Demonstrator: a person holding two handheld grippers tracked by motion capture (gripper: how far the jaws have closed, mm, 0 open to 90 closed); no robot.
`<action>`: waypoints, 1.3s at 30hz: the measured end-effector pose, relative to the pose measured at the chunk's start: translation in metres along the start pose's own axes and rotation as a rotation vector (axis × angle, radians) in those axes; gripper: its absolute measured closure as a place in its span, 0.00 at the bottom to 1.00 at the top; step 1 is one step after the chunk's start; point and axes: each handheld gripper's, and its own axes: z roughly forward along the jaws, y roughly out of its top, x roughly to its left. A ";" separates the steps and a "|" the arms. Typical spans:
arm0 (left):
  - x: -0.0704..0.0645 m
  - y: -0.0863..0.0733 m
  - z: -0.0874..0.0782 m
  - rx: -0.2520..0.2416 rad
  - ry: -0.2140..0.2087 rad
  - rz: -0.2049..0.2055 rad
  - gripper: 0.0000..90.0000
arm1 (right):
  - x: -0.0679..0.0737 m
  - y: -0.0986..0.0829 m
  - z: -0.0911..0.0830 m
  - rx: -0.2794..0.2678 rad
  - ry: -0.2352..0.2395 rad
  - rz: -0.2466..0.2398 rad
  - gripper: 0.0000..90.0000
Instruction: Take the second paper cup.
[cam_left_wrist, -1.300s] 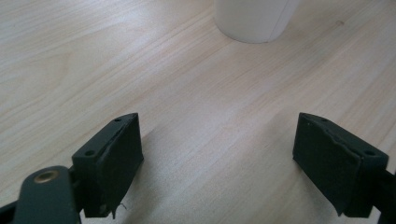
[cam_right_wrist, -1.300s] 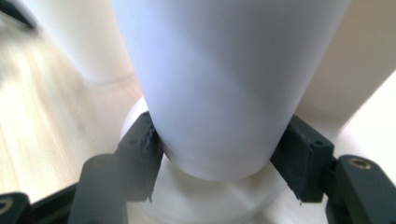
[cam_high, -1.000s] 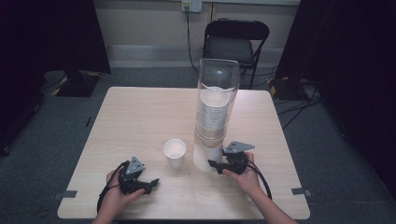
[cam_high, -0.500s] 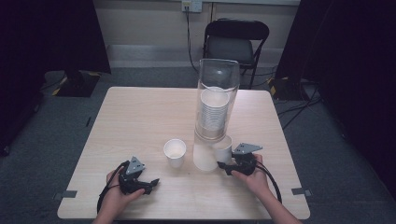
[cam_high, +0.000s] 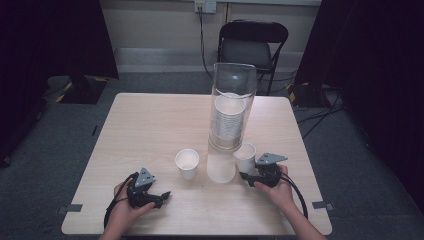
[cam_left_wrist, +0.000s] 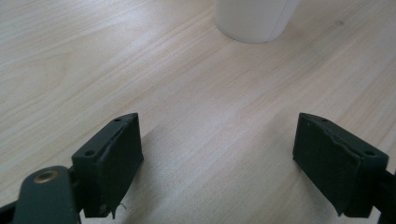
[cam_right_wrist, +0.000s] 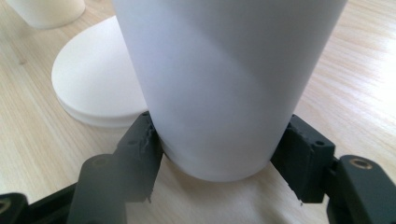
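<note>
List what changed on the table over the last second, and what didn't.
The right tongs, shut on a cup, drew it out from the foot of the dispenser toward the table's right side; the cup now stands clear beside the dispenser's base. The left tongs stayed open and at rest near the front edge, and the other cup and the stack in the tube kept their places.

Pale matt wood-grain table, clear glossy plastic tube, smooth matt white paper cups.

The right gripper has drawn a cup from the dispenser, toward the frame's lower right.
</note>
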 end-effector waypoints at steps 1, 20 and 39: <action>0.000 0.000 0.000 0.000 0.000 0.000 0.17 | 0.000 0.000 -0.001 0.001 0.002 -0.004 0.41; 0.000 0.000 0.000 0.002 0.001 0.003 0.17 | -0.010 -0.014 -0.014 0.031 -0.025 0.007 0.41; -0.003 0.000 -0.002 -0.027 -0.026 -0.021 0.28 | -0.005 -0.019 -0.023 -0.027 0.005 -0.042 0.41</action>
